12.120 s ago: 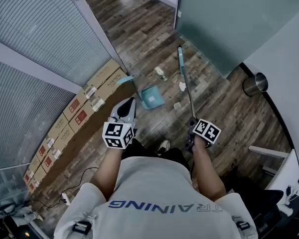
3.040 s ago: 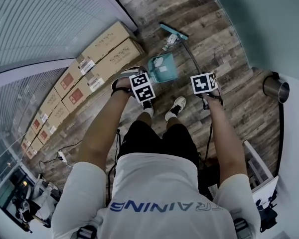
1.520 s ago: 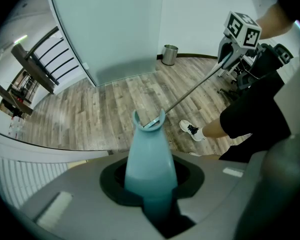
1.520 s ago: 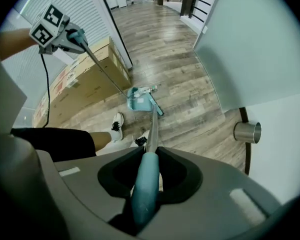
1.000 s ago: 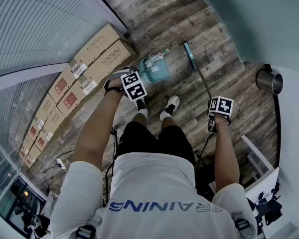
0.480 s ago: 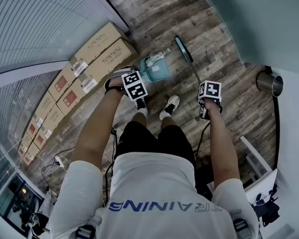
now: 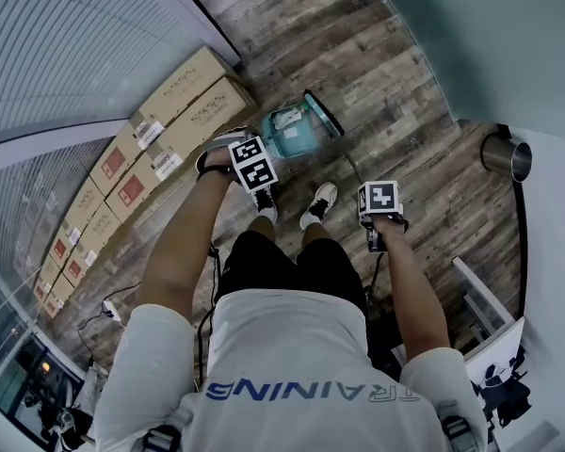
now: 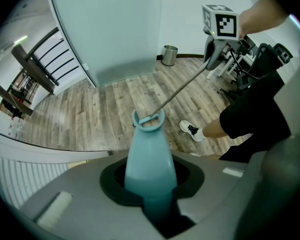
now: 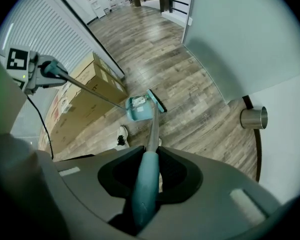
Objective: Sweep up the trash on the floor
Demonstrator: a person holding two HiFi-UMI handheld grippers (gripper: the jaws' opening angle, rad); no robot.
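The teal dustpan [image 9: 140,112] rests on the floor [image 7: 395,83], its long thin handle rising steeply. White scraps of trash [image 9: 137,102] lie inside it. The broom [image 9: 153,125] has a teal head, dark bristles and a grey shaft. It stands tilted, head against the pan's open edge.

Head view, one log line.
left gripper: shut on handle of teal plastic dustpan | right gripper: shut on teal long-handled broom | bristles beside dustpan

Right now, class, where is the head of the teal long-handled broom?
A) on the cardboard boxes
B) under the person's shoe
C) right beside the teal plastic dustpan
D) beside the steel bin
C: the head of the teal long-handled broom sits right beside the teal plastic dustpan.
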